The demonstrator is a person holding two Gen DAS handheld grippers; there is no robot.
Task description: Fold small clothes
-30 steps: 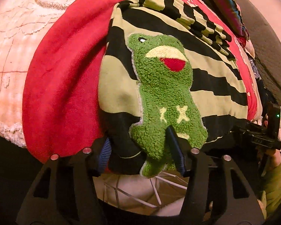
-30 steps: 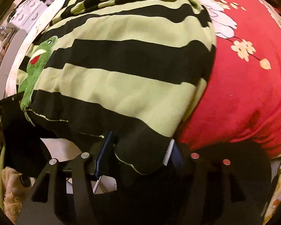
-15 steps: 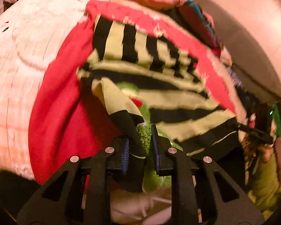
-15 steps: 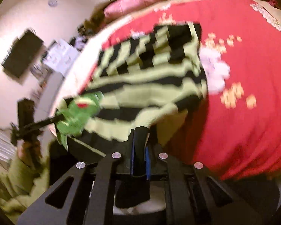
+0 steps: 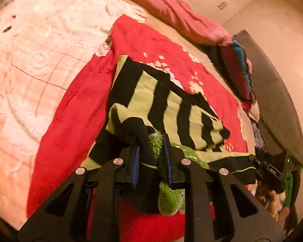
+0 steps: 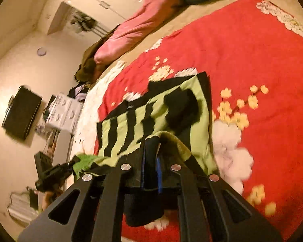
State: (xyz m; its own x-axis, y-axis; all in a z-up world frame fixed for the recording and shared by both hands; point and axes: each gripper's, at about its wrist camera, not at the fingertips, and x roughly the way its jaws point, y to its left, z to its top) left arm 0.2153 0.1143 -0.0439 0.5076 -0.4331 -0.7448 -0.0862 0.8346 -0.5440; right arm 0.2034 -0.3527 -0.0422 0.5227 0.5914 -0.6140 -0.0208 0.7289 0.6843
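A small black-and-green striped sweater (image 5: 171, 104) with a fuzzy green frog patch (image 5: 167, 197) lies on a red flowered blanket (image 5: 74, 121). My left gripper (image 5: 150, 155) is shut on its bottom hem beside the frog patch and holds that corner lifted. My right gripper (image 6: 151, 161) is shut on the other hem corner of the sweater (image 6: 131, 129). The hem is raised and carried over the sweater's upper half, which lies flat on the blanket (image 6: 262, 56). Each gripper shows in the other's view, the right one (image 5: 270, 171) and the left one (image 6: 52, 173).
A white fluffy blanket (image 5: 30, 50) covers the bed to the left. A pink pillow (image 5: 171, 12) and colourful clothes (image 5: 238, 70) lie at the bed's far side. A wall TV (image 6: 20, 113) and white drawers (image 6: 64, 111) stand beyond the bed.
Both grippers closed on the sweater's hem, then lifted it and carried it forward over the sweater. The frog patch has folded under and now hangs at my left gripper.
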